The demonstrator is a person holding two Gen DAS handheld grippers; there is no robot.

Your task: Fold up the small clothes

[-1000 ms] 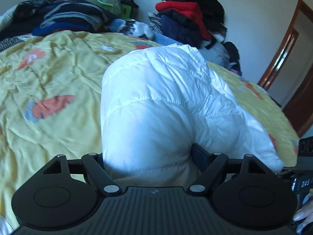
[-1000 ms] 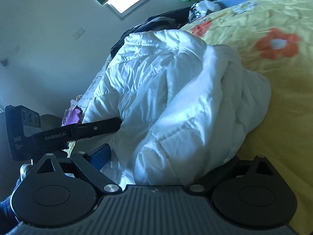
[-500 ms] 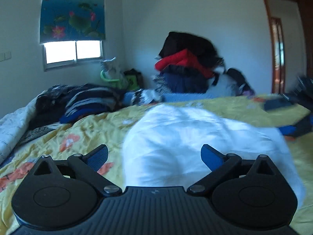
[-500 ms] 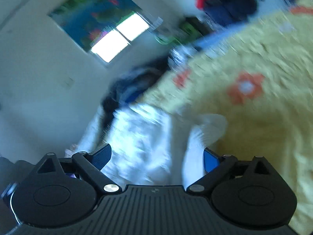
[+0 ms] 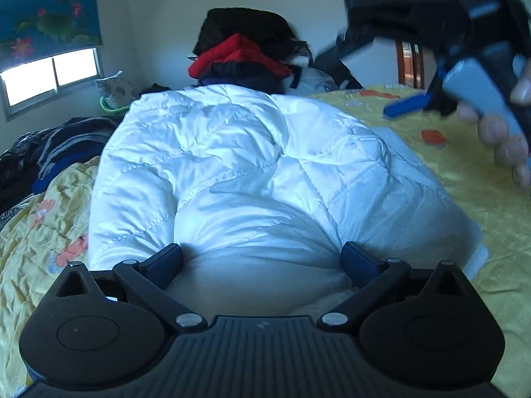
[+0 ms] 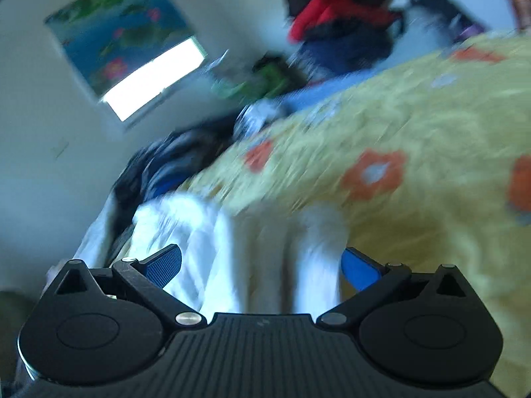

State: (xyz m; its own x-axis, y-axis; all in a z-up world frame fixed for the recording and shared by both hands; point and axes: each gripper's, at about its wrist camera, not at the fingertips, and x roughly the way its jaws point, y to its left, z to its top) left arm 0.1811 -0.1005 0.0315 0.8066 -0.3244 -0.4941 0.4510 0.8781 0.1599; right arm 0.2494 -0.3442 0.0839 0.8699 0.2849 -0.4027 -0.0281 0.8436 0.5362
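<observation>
Both claws, left (image 5: 262, 258) and right (image 6: 262, 263), just spread wide, holding nothing; left straddles white jacket (image 5: 249, 172) near edge, bare yellow bedspread (image 5: 464, 172) free rightward

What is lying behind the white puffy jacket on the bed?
Behind the white jacket rises a pile of clothes, red and black on top, against the wall. The jacket covers the pile's lower part, so what it rests on cannot be seen.

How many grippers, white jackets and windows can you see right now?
Grippers: 2, the left gripper and the right gripper
White jackets: 1, the white puffer jacket on the yellow bedspread
Windows: 1, the window
Total: 4
</observation>
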